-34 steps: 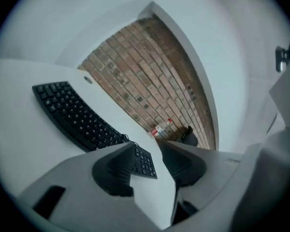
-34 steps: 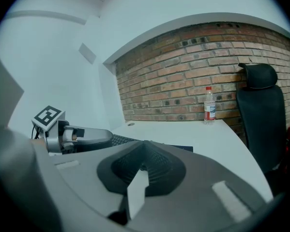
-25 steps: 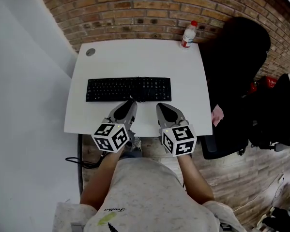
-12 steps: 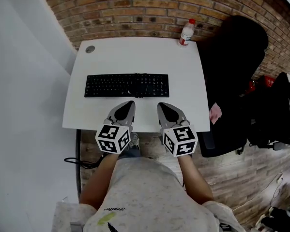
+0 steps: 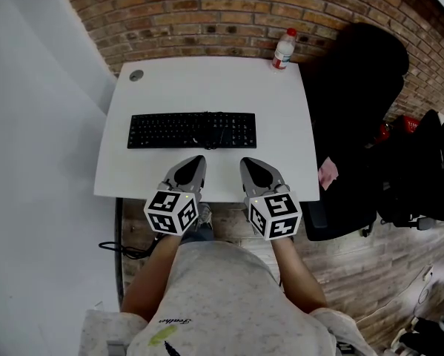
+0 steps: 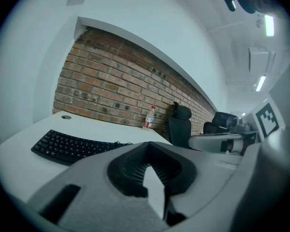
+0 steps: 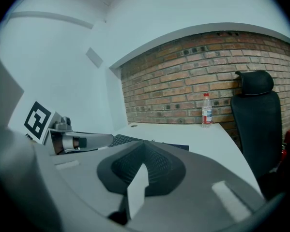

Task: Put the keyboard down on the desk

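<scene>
Head view shows us the flat black keyboard (image 5: pixel 192 130) resting on the white rectangular desk (image 5: pixel 207 87). Our left gripper (image 5: pixel 196 160) and right gripper (image 5: pixel 248 163) are both closed, empty and clear of it, so we judge the task done.

Black keyboard (image 5: pixel 192 130) flat on white desk (image 5: pixel 207 87), bottle (image 5: pixel 284 50) at far corner

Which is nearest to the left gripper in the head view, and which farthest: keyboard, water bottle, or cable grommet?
From the left gripper:
1. Keyboard, straight ahead.
2. Grommet, far left corner of the desk.
3. Water bottle, far right corner.
</scene>
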Demonstrator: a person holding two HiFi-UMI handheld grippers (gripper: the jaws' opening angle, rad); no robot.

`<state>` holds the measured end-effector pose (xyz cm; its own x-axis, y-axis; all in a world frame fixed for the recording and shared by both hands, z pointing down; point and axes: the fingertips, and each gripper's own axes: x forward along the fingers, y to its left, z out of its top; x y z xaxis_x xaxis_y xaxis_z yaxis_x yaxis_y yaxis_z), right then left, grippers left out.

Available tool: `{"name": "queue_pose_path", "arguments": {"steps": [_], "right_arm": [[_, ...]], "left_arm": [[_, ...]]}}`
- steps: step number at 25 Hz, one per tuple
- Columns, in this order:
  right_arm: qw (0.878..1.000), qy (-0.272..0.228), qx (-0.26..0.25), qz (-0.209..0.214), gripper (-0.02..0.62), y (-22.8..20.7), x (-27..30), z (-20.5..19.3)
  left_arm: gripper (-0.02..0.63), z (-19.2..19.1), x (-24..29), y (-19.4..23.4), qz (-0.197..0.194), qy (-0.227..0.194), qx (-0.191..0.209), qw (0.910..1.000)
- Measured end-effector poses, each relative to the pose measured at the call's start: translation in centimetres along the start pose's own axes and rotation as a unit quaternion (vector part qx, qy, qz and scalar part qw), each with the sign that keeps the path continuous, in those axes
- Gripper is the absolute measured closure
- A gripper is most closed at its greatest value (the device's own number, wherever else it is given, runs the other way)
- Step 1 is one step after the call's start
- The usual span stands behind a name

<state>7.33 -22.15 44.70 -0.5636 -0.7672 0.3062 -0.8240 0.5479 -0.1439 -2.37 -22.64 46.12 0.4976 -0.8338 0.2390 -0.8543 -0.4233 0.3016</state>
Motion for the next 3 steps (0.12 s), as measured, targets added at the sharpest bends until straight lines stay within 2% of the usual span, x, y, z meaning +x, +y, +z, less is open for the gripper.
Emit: {"name": "queue_pose_path", "arguments": {"steps": [3], "right_arm": [[1.0, 0.002, 0.0, 0.0, 0.584, -0.25, -0.08, -0.1]], "left_arm": [[0.611, -0.23, 0.21, -0.21, -0.001, 0.003, -0.001, 1.0]]}}
